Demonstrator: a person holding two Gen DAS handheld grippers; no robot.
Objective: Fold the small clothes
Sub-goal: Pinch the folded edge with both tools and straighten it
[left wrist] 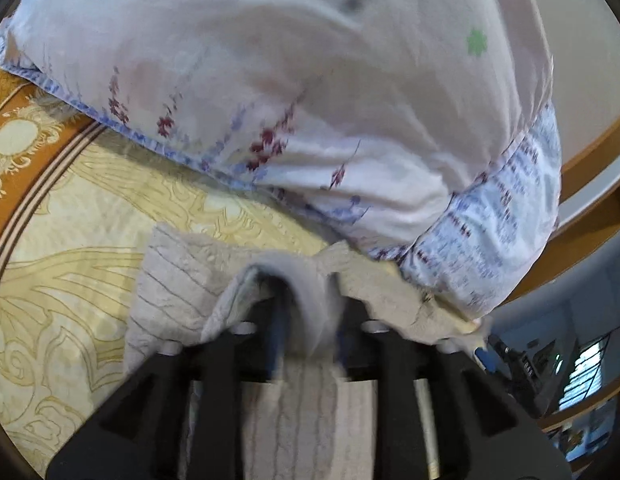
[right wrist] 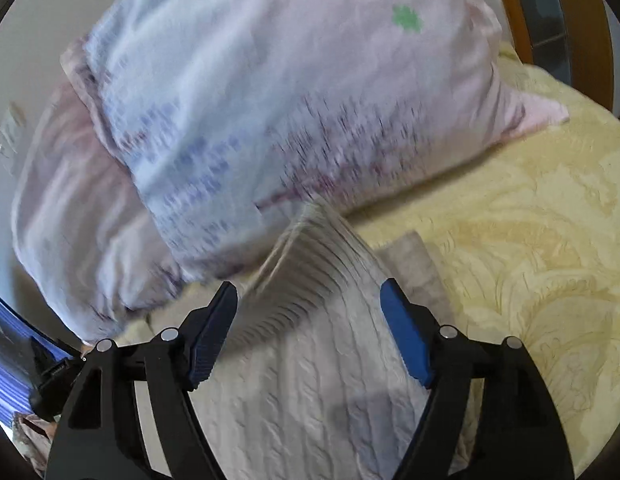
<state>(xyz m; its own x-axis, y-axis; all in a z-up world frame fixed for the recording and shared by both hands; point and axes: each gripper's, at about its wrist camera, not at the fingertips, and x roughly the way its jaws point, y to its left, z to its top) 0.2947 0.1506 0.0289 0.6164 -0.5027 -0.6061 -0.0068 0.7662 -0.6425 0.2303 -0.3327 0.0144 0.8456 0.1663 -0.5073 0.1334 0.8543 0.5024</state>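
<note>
Two sets of fingers [right wrist: 310, 332] astride one grey knit garment [right wrist: 310, 392].

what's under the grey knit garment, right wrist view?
The yellow patterned bedspread shows around the grey knit garment, so it lies on that. A flap of grey fabric pokes out at its right edge. Anything else beneath is covered. The pillow sits behind it.

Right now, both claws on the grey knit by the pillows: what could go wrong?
1. A fold of the grey knit garment is draped over the left claw; pulling away may drag it and undo the fold.
2. The right claw stands open with the cloth between its pads, apparently ungripped, so that side could slide.
3. The floral pillow lies right behind the garment; a forward move may bump it.
</note>
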